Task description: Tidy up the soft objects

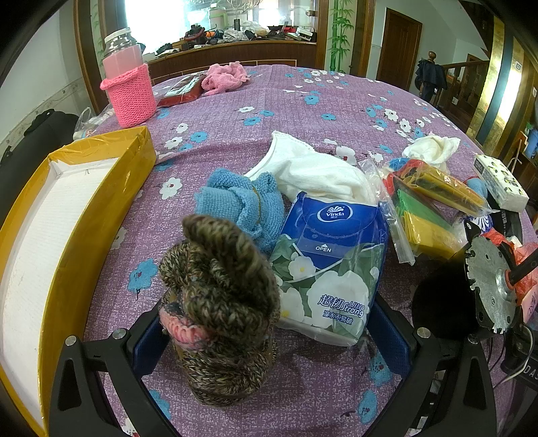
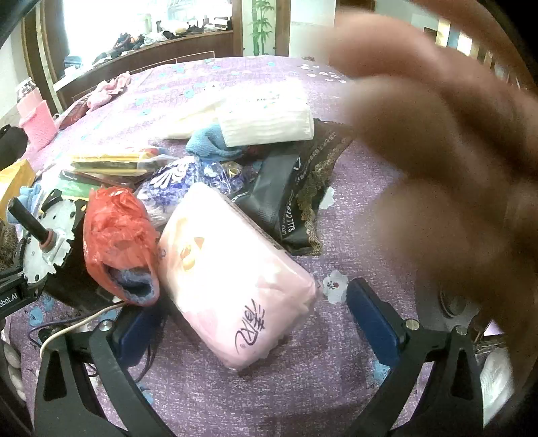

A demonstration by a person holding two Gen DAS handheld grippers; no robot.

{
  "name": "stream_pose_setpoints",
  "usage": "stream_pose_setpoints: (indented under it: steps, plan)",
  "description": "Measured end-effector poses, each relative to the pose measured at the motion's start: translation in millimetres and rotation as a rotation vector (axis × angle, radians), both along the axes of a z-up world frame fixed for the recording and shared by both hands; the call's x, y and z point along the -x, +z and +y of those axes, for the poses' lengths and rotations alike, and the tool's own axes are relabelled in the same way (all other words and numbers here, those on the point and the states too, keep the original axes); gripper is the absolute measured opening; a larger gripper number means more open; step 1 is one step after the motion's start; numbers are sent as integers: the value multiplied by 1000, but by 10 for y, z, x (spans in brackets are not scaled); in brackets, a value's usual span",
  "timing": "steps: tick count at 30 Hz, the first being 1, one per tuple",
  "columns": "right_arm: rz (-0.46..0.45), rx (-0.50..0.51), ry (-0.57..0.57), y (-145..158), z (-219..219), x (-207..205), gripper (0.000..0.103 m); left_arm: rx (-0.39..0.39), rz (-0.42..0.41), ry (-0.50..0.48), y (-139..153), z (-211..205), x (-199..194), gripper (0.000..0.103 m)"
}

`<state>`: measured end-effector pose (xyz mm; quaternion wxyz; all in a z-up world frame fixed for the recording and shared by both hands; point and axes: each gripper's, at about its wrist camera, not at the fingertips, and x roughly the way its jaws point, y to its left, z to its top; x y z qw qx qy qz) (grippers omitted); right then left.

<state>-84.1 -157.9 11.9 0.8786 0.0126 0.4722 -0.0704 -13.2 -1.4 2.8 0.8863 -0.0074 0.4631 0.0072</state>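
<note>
My right gripper [image 2: 255,322] stands wide open around a pink tissue pack [image 2: 235,282] lying on the purple floral tablecloth [image 2: 336,235]. A red plastic bag [image 2: 114,235] touches its left side; a blurred hand [image 2: 437,151] covers the right.

1. You work at a table under a purple floral cloth [image 1: 302,101] that covers it to its far edge.
2. Beyond that far edge you face a wooden counter [image 1: 235,50], cluttered, with a bright window [image 1: 161,16] behind it washing out the view.
3. To the right of the counter you see a white wall painted with green bamboo [image 1: 339,33], then a dark wooden door [image 1: 398,47].
4. At the far right stands a wooden stair railing [image 1: 464,67].
</note>
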Motion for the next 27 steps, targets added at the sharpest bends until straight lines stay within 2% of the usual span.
stream_pose_setpoints:
  steps: [11, 15, 16, 18, 20, 22, 25, 26, 27]
  plan:
    - [0, 0, 0, 0, -3, 3, 103, -5, 19, -17, 14, 17, -13, 102]
    - [0, 0, 0, -2, -7, 1, 103, 18, 52, -65, 38, 63, -10, 101]
    - [0, 0, 0, -1, -7, 1, 103, 39, 49, -72, 56, 93, 30, 99]
    - [0, 0, 0, -1, -8, 1, 103, 110, 22, -97, 121, 197, 181, 86]
    - [0, 0, 0, -1, -9, 0, 103, 152, 7, -116, 167, 306, 307, 80]
    - [0, 0, 0, -1, -9, 1, 103, 209, 14, -121, 179, 438, 399, 80]
    - [0, 0, 0, 4, -13, 2, 103, 197, 5, -96, 168, 565, 491, 84]
    - [0, -1, 0, 5, -15, 2, 103, 175, 2, -100, 162, 557, 522, 90]
    - [0, -1, 0, 7, -16, 2, 103, 152, 4, -107, 156, 514, 560, 102]
